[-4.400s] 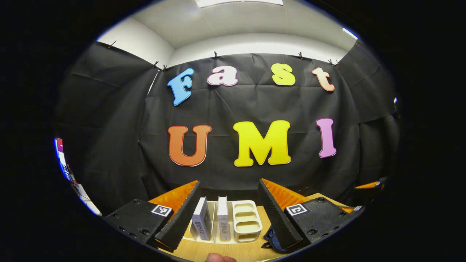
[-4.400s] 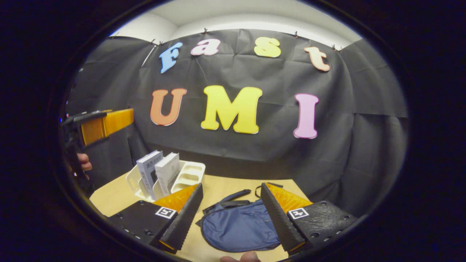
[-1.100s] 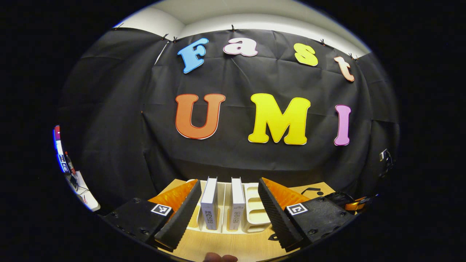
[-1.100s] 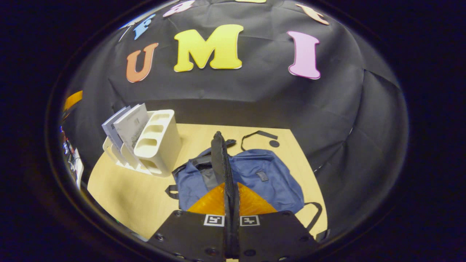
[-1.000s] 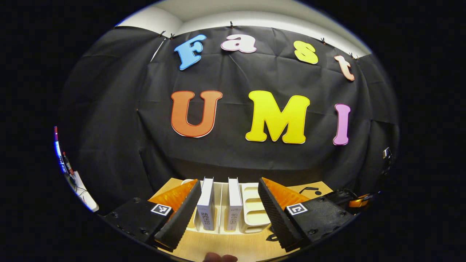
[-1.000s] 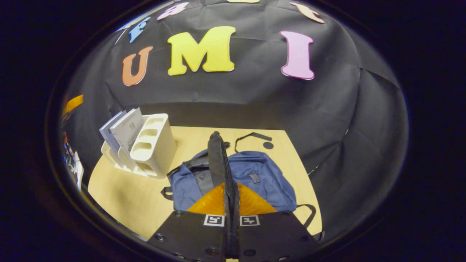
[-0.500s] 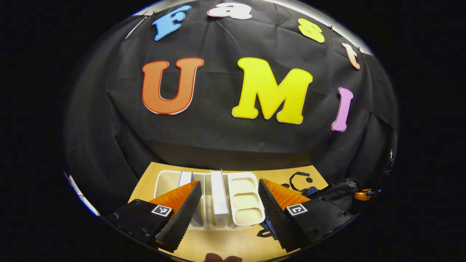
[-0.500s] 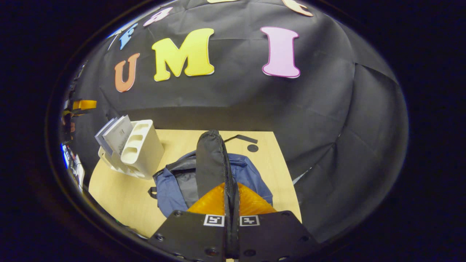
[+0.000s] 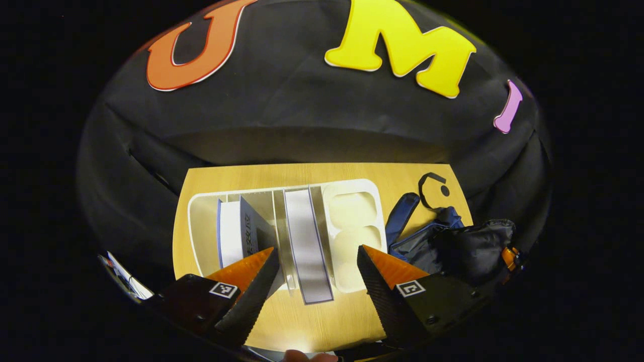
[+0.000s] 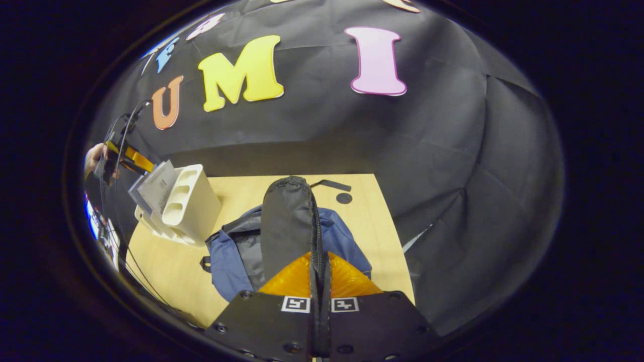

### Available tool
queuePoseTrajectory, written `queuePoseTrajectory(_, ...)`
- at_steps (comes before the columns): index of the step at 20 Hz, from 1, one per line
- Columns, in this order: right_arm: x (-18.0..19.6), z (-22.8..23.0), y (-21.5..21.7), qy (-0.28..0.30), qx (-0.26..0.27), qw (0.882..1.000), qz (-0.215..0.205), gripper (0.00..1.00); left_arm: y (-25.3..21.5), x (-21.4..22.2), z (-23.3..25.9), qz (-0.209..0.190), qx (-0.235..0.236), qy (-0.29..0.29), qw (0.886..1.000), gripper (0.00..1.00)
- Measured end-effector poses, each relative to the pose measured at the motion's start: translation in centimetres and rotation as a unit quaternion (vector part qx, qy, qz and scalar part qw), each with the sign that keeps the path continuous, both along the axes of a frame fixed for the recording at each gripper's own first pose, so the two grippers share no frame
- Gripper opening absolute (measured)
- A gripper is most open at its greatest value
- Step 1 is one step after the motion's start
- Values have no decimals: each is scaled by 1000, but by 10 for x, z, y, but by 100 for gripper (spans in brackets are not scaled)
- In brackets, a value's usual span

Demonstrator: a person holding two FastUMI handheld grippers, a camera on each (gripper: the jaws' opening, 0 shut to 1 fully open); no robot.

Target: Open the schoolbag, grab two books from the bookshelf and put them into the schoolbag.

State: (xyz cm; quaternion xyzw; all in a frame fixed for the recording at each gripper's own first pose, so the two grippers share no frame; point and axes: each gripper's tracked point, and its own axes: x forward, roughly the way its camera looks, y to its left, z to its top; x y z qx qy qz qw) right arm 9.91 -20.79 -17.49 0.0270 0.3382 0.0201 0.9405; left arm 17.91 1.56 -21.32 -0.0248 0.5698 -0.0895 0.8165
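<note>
My left gripper [image 9: 317, 274] is open and looks down from above on the white bookshelf [image 9: 352, 201]. Two books stand in it: one [image 9: 307, 246] lies between my fingers' line, the other [image 9: 234, 239] is to its left. My right gripper [image 10: 319, 261] is shut on the schoolbag's black zipper edge [image 10: 289, 221] and holds it lifted above the blue schoolbag [image 10: 226, 261], whose mouth gapes. In the left gripper view the schoolbag [image 9: 453, 241] lies right of the shelf. In the right gripper view the left gripper [image 10: 123, 156] hovers over the books [image 10: 153, 186].
Everything rests on a wooden table [image 10: 372, 221] bounded by the black cloth wall on the far and right sides. A black strap with a round end [image 9: 432, 183] lies on the table behind the bag. The shelf's right compartments [image 9: 349, 229] hold nothing.
My left gripper rose and tipped downward over the bookshelf, so the books are seen from above. My right gripper lifted the zipper edge higher, widening the bag's mouth.
</note>
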Motion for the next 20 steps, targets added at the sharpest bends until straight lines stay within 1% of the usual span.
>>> queuePoseTrajectory(4, 0, -1, 1, 2, 1, 1000, 4, 1, -3, -6, -28, 16, -2, 70, 997, 98)
queuePoseTrajectory(9, -1, -6, 0, 6, 6, 1000, 2, 1, -4, -18, -56, 48, -2, 144, 988, 98)
queuePoseTrajectory(10, -1, -7, 0, 7, 9, 1000, 1, 1, -2, -19, -59, 52, 3, 155, 987, 100)
queuePoseTrajectory(11, -2, -8, 0, 8, 9, 1000, 0, 1, -1, -19, -61, 53, 10, 162, 985, 95)
queuePoseTrajectory(12, -3, -9, -1, 8, 10, 1000, -1, 1, 2, -18, -64, 53, 18, 166, 985, 99)
queuePoseTrajectory(13, -3, -9, -1, 8, 11, 1000, -2, 1, 6, -17, -67, 52, 27, 167, 984, 88)
queuePoseTrajectory(17, -5, -9, -2, 7, 13, 1000, -5, 1, 7, -17, -74, 51, 43, 175, 982, 76)
queuePoseTrajectory(19, -6, -11, -3, 6, 14, 1000, -5, 1, 10, -17, -79, 52, 56, 185, 980, 66)
queuePoseTrajectory(20, -6, -11, -3, 6, 14, 1000, -5, 1, 11, -16, -80, 52, 61, 186, 979, 64)
